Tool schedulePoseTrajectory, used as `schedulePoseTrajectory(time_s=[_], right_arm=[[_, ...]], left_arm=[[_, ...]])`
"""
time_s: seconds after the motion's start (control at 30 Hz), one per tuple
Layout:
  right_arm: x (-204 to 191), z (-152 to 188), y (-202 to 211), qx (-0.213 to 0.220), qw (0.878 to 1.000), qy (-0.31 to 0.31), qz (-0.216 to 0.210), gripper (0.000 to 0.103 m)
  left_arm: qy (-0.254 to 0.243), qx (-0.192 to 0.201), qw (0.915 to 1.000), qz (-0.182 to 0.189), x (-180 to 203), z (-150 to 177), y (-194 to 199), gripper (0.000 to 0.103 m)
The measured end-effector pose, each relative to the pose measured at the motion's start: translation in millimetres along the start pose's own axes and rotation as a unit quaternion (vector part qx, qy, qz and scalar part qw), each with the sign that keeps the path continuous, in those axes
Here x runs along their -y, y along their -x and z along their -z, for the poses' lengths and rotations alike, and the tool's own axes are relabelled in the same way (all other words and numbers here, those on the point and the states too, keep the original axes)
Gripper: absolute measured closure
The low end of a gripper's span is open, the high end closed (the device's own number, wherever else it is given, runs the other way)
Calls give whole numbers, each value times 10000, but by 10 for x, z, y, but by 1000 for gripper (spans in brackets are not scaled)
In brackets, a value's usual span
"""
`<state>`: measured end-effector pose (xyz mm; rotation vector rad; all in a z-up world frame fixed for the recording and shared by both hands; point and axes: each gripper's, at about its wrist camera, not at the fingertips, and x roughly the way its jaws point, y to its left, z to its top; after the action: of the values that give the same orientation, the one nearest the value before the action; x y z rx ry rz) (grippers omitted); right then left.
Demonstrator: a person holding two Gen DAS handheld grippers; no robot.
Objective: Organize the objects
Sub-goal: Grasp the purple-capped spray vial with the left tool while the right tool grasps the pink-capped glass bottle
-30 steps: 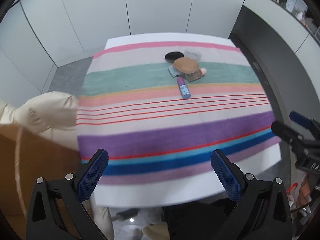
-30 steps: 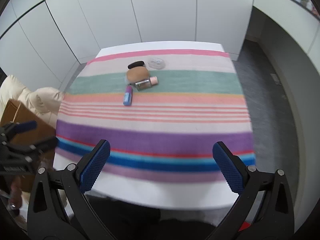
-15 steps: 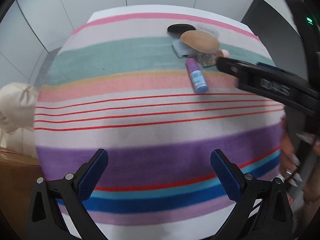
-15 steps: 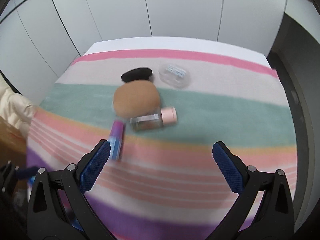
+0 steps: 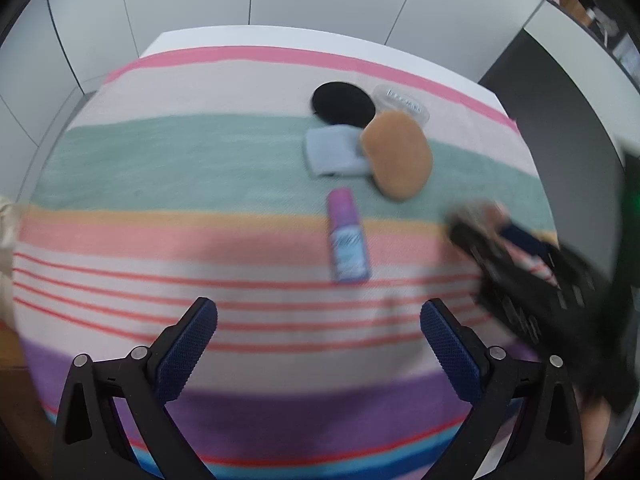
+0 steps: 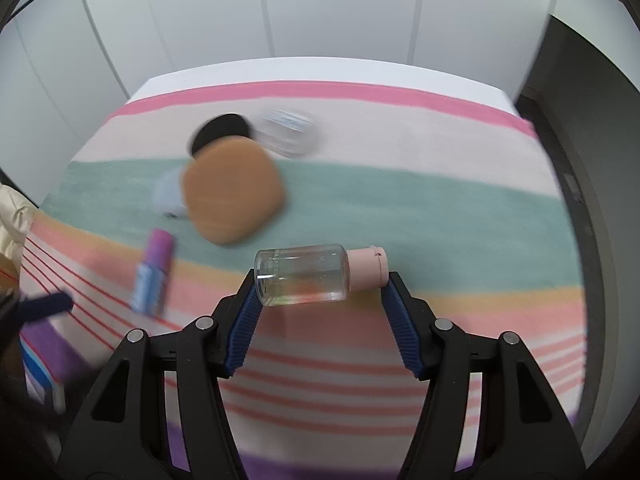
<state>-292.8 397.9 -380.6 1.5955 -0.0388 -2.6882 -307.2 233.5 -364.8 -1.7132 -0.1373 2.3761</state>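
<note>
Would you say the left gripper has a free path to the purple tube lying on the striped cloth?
Probably yes: the left gripper is open, and only bare striped cloth lies between it and the purple tube. The right gripper, holding the bottle, is off to one side.

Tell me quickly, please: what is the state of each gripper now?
Left gripper: open, holding nothing.
Right gripper: shut on the clear bottle, held end to end between the jaws.
</note>
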Motion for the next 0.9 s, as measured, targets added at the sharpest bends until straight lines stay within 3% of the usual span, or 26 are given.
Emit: schedulePoseTrajectory(time_s=[0.1,0.13,0.17,0.2,0.23,0.33,0.57,0.9], right_arm=[[198,145,150,-23,9997,-187,135,40],[272,195,222,-24,9996,-268,122,40],[313,229,269,-29,9994,-327,110,40],[345,260,318,-33,9992,-369,123,40],[366,281,361,-29,9992,-383,144,40],[396,308,480,-19,9992,-371,174,40],[443,230,665,-9,9993,-307,208,40],[240,16,1106,223,9996,-149,118,40]], left_arm=[[-243,134,9978,-605,168,-125,-102,24],[-304,127,9958,-854,206,-159,-154,42],[-324,91,9946,-985,226,-185,-190,53],[-279,197,9949,-952,233,-197,-180,72],[-242,178,9950,-948,236,-207,-187,84],[-28,15,9966,-819,156,-165,-175,84],[-62,-21,9945,-1047,42,-47,-48,84],[-143,306,9936,-1077,39,-86,571,84]])
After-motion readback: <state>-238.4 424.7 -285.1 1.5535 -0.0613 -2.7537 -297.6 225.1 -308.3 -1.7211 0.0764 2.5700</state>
